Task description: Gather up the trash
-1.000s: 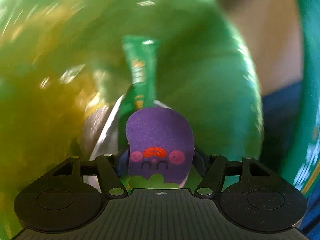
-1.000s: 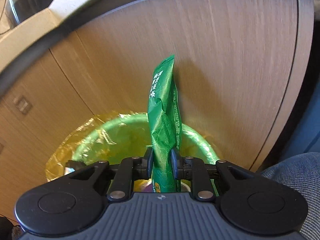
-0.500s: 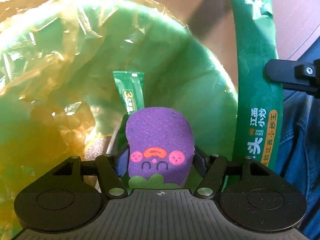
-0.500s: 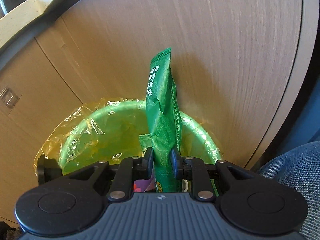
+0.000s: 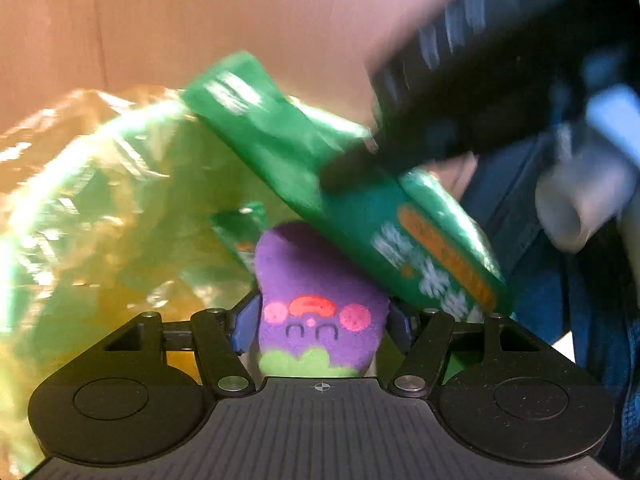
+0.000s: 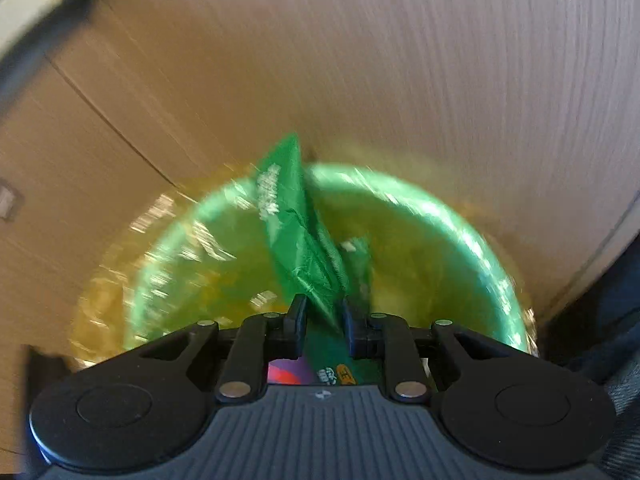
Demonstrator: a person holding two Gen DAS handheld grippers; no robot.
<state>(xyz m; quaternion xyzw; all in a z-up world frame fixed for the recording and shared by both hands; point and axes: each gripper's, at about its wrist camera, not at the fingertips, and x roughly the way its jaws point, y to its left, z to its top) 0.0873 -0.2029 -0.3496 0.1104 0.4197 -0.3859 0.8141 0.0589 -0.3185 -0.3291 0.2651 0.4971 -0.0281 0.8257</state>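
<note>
My left gripper [image 5: 322,316] is shut on a purple eggplant-shaped sponge [image 5: 320,280] with a painted face, held over the green bin [image 5: 100,200]. My right gripper [image 6: 322,312] is shut on a long green snack packet [image 6: 296,236], which tilts over the bin's mouth [image 6: 460,232]. In the left wrist view this packet [image 5: 340,200] crosses slantwise just above the sponge, with the right gripper [image 5: 352,168] blurred at the upper right. A small green sachet [image 5: 240,228] lies inside the bin. The purple sponge [image 6: 286,372] shows just below the right jaws.
The bin has a crinkled yellow liner [image 6: 104,300] and stands against a wooden cabinet front [image 6: 440,80]. A person's leg in blue jeans [image 5: 592,320] is close on the right of the bin.
The right gripper has come down toward the bin and its packet now leans left. The left gripper has risen out of the bin and rolled, keeping the sponge.
</note>
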